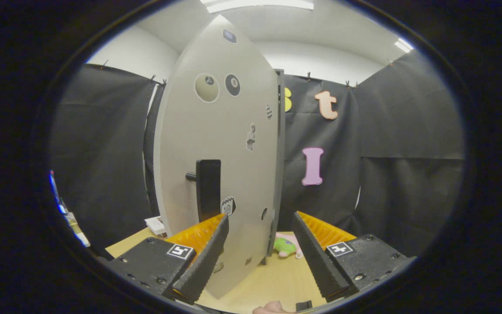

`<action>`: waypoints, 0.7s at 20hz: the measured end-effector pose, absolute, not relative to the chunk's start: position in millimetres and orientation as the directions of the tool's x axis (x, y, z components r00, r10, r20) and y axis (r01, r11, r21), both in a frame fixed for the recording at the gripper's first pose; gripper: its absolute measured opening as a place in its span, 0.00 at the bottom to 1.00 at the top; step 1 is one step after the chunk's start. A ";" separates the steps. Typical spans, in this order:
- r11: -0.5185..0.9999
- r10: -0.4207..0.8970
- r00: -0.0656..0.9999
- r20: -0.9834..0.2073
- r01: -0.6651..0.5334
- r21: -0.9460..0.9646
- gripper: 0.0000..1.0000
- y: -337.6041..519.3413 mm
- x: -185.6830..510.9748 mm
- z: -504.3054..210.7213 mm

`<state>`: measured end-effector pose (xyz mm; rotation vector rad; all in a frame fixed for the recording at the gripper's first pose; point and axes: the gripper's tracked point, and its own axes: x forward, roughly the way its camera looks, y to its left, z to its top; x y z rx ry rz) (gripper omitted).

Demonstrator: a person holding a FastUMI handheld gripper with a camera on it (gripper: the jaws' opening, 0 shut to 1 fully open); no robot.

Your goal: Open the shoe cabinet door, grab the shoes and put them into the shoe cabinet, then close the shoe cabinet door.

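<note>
Shoe cabinet door (pixel 216 144), smooth, grey, stickered, with blocky black handle (pixel 208 188), faces spread-apart tongs (pixel 259 226).

Probably a recording booth: black cloth walls (pixel 103 152), ceiling lights (pixel 259 4).

Calendar sticker (pixel 228 206) on door (pixel 216 131): "10".

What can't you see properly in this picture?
- Inside of the shoe cabinet: hidden in the gripper view behind its door.
- Shoes: a pink and green thing beyond the open gripper is partly covered by the door edge and right finger; too small to identify.
- Stickers on the door: too small to make out.
- Handle: its lower end sits behind the left finger.
</note>
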<state>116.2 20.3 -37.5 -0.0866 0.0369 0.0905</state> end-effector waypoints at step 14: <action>0.980 0.182 0.979 -0.094 -0.189 -0.067 0.98 154.7 175.6 -70.1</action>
